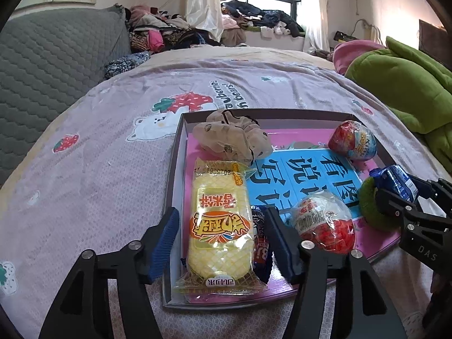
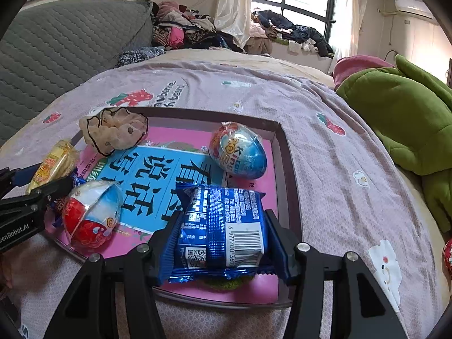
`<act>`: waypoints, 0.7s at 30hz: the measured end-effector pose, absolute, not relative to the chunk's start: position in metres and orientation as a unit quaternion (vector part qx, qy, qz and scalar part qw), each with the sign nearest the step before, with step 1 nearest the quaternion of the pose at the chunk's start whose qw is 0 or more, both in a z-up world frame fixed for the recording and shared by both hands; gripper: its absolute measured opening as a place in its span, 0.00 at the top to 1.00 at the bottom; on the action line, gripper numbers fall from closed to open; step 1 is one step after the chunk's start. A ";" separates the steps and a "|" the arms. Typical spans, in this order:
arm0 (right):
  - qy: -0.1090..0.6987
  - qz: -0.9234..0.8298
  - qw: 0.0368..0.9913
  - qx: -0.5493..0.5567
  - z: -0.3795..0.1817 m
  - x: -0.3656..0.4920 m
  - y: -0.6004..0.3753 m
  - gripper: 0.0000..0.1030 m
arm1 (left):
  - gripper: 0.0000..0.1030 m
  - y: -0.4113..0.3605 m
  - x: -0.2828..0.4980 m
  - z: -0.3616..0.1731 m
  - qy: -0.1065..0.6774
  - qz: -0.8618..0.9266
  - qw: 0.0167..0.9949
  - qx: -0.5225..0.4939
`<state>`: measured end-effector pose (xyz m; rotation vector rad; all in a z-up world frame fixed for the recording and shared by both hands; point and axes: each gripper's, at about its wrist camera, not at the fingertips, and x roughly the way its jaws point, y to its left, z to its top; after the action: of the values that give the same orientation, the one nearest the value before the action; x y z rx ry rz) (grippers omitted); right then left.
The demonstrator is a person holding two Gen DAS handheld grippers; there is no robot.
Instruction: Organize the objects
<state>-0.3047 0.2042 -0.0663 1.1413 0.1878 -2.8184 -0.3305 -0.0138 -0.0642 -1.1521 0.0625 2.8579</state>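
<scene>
Left claw [image 1: 221,234] stands released, pads either side of yellow plastic-wrapped rice cracker pack [image 1: 220,223], which lies along left wall of shallow grey cardboard tray [image 1: 176,152] on the bed. Right claw [image 2: 220,243] is clenched on blue foil snack packet [image 2: 223,226] w/ barcode, near tray's right wall. Two foil eggs & beige scrunchie [image 2: 115,132] sit inside; mid-tray is free.

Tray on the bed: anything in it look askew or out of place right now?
Yes. The yellow snack pack overhangs the near rim of the tray, lying partly on a small dark blue wrapper. The left gripper stands open around it. Nothing looks spilled or torn.
</scene>
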 end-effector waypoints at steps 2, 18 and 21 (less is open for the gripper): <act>0.057 -0.928 0.048 0.364 -0.063 -0.303 0.205 0.46 | 0.35 -0.014 -0.330 -0.062 0.020 0.928 0.029 -0.370; 0.013 -0.945 0.061 0.320 -0.027 -0.283 0.213 0.42 | 0.30 -0.016 -0.303 -0.024 0.005 0.946 0.013 -0.323; 0.004 -0.947 0.066 0.314 -0.015 -0.274 0.214 0.42 | 0.30 -0.017 -0.292 -0.014 0.002 0.949 0.011 -0.315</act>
<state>-0.2743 0.2139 -0.0150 0.9457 0.0108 -2.8574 -0.2915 -0.0166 -0.0137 -0.9813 0.0071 2.9615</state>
